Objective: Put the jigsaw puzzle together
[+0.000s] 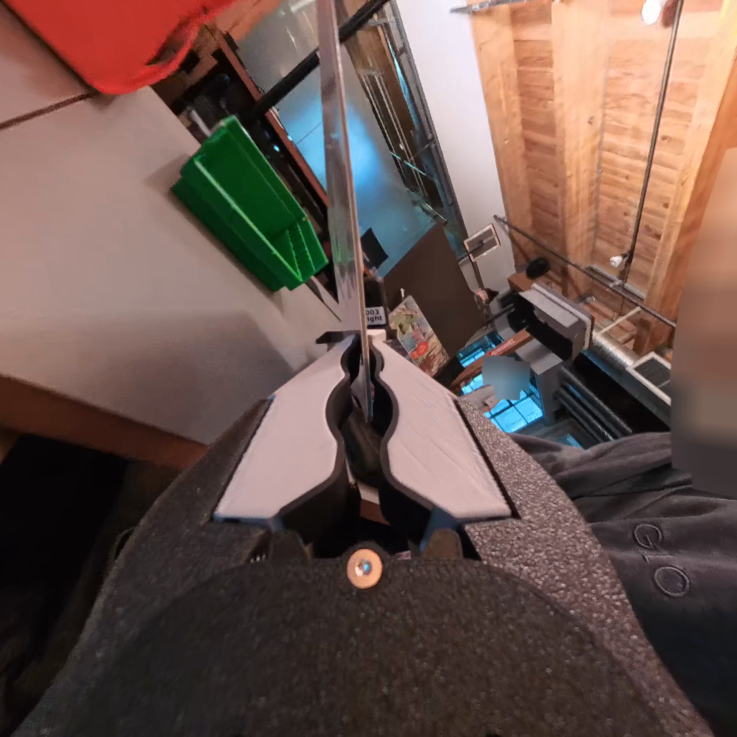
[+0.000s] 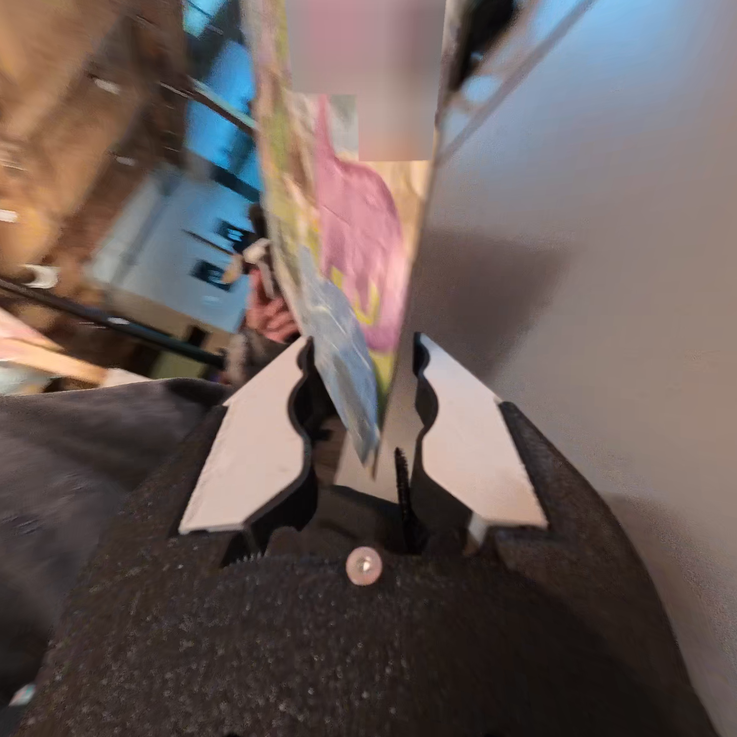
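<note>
In the left wrist view my left gripper (image 1: 365,339) is shut on a thin puzzle board (image 1: 339,179). I see the board edge-on; it runs from between the pads up to the top of the frame. In the right wrist view my right gripper (image 2: 363,339) is open. A colourful puzzle board (image 2: 359,223) with pink, blue and yellow print stands between its fingers. The left pad (image 2: 307,359) is at the printed face, and a gap shows between the board's edge and the right pad (image 2: 422,359). The view is blurred.
A grey table (image 1: 99,239) carries green bins (image 1: 247,207) and a red object (image 1: 111,40). A colourful printed card (image 1: 414,335) and a grey and black clamp-like device (image 1: 554,331) lie beyond. A dark sleeve (image 1: 638,518) is at the right. The table also shows in the right wrist view (image 2: 598,239). The tips of one gripper are about 20 cm away from the tips of the other.
</note>
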A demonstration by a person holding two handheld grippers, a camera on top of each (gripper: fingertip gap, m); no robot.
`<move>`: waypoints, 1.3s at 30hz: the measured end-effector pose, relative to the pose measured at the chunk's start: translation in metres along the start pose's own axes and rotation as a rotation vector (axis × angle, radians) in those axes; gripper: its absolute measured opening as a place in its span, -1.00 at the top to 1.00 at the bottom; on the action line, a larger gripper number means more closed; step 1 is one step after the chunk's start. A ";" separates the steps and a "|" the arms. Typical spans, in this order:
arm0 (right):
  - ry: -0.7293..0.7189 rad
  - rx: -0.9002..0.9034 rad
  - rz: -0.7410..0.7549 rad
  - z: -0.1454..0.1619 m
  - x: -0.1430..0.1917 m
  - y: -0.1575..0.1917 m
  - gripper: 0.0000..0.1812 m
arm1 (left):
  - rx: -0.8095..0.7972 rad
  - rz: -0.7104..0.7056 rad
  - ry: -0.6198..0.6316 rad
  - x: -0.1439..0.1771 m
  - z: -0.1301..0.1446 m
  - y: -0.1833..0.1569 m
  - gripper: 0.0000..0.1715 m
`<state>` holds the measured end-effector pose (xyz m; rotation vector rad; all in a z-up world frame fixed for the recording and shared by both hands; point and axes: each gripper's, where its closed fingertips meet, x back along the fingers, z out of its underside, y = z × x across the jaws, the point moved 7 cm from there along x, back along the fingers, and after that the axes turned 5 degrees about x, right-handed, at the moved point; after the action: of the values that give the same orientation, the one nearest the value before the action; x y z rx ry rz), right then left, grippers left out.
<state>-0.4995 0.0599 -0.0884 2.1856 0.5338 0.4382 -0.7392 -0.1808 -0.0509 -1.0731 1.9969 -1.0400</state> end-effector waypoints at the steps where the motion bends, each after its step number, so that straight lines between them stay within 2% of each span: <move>1: -0.027 -0.007 -0.056 -0.004 0.004 0.008 0.53 | -0.014 0.031 0.014 -0.007 0.000 -0.006 0.98; 2: -0.054 0.017 -0.081 -0.008 0.011 0.014 0.74 | -0.023 0.060 0.019 -0.014 0.000 -0.010 0.98; 4: -0.125 0.055 -0.186 -0.014 0.031 0.029 0.97 | -0.006 0.097 0.043 -0.028 0.000 -0.011 0.99; 6: -0.161 0.055 -0.285 -0.015 0.053 0.044 0.98 | 0.035 0.159 0.089 -0.047 0.003 -0.010 0.98; 11: -0.228 0.048 -0.412 0.003 0.117 0.064 0.90 | 0.055 0.287 0.229 -0.110 0.015 -0.010 0.98; 12: -0.252 0.052 -0.396 0.006 0.130 0.065 0.93 | 0.072 0.318 0.252 -0.125 0.018 -0.011 0.98; 14: -0.294 0.079 -0.324 0.013 0.160 0.066 0.94 | 0.055 0.337 0.315 -0.155 0.024 -0.014 0.98; 17: -0.302 0.192 -0.016 0.024 0.210 0.066 0.98 | -0.069 0.259 0.462 -0.202 0.040 -0.015 0.96; 20: -0.281 0.377 0.186 0.039 0.260 0.091 0.97 | -0.174 0.212 0.632 -0.254 0.061 -0.015 0.79; 24: -0.205 0.500 0.338 0.060 0.314 0.118 0.98 | -0.221 0.359 0.769 -0.322 0.079 -0.032 0.74; 28: -0.143 0.486 0.491 0.090 0.358 0.120 0.98 | -0.276 0.455 0.781 -0.379 0.078 -0.053 0.72; 29: -0.157 0.473 0.520 0.097 0.367 0.117 0.97 | -0.311 0.467 0.821 -0.389 0.085 -0.055 0.92; 32: -0.209 0.427 0.556 0.117 0.391 0.111 0.96 | -0.376 0.499 0.898 -0.411 0.106 -0.061 0.97; 35: -0.225 0.398 0.682 0.130 0.410 0.099 0.80 | -0.515 0.502 0.925 -0.425 0.119 -0.072 0.97; 39: -0.363 0.468 0.595 0.124 0.427 0.125 0.69 | -0.702 0.536 0.943 -0.434 0.133 -0.089 0.98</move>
<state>-0.0493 0.1281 -0.0098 2.7876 -0.2578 0.2184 -0.3979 0.1198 0.0312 -0.2262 3.3149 -0.5675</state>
